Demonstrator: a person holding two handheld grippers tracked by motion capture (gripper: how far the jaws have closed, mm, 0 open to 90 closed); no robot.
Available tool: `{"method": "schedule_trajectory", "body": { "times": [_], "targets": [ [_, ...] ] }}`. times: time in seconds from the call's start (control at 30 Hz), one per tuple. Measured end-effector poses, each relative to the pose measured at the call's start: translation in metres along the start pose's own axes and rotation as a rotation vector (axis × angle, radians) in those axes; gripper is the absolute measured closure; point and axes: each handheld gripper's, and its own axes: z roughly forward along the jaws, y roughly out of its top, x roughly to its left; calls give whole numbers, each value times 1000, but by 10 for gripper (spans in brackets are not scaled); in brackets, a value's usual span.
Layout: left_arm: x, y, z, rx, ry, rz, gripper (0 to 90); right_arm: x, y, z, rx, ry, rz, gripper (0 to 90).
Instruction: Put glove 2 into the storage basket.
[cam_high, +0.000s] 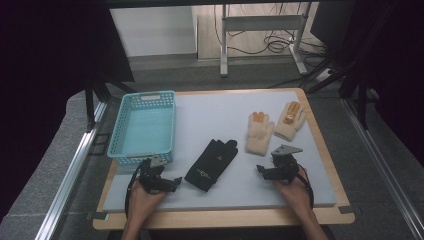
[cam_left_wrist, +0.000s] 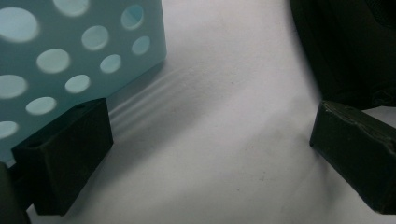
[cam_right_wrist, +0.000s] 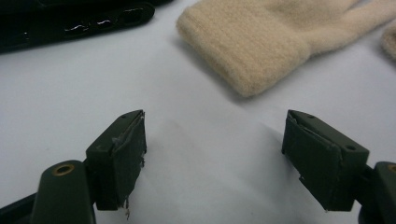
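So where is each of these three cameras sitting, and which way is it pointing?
High view: above the person's side, looking forward and down at the table; both forearms, left gripper and right gripper show.
Left gripper view: low between its open jaws, facing the basket and black glove.
Right gripper view: between its open jaws, facing the cream glove.
Shared: both gripper views catch the black glove.

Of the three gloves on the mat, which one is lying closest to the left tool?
The black glove. It lies mid-mat, just right of the left tool, and is the only dark one; the two cream gloves lie side by side farther right, nearer the right tool.
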Motion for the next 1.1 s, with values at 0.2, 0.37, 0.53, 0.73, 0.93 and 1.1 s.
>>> {"method": "schedule_trajectory", "body": {
  "times": [0.2,0.37,0.53,0.73,0.93,1.1],
  "targets": [
    [1,0,-2,3,-10,11,18,0,0,0,1,-7,1,200],
    [-9,5,-11,2,-71,31,23,0,0,0,1,-7,2,200],
    [-18,13,-18,-16,-117,37,19,0,0,0,2,-7,2,200],
    [-31,27,-23,-42,-180,38,5,0,0,0,2,-7,2,200],
    [-43,43,-19,-23,-212,69,0,0,0,0,1,-7,2,199],
    [-57,62,-5,2,-217,94,0,0,0,0,1,-6,2,200]
  ]
}}
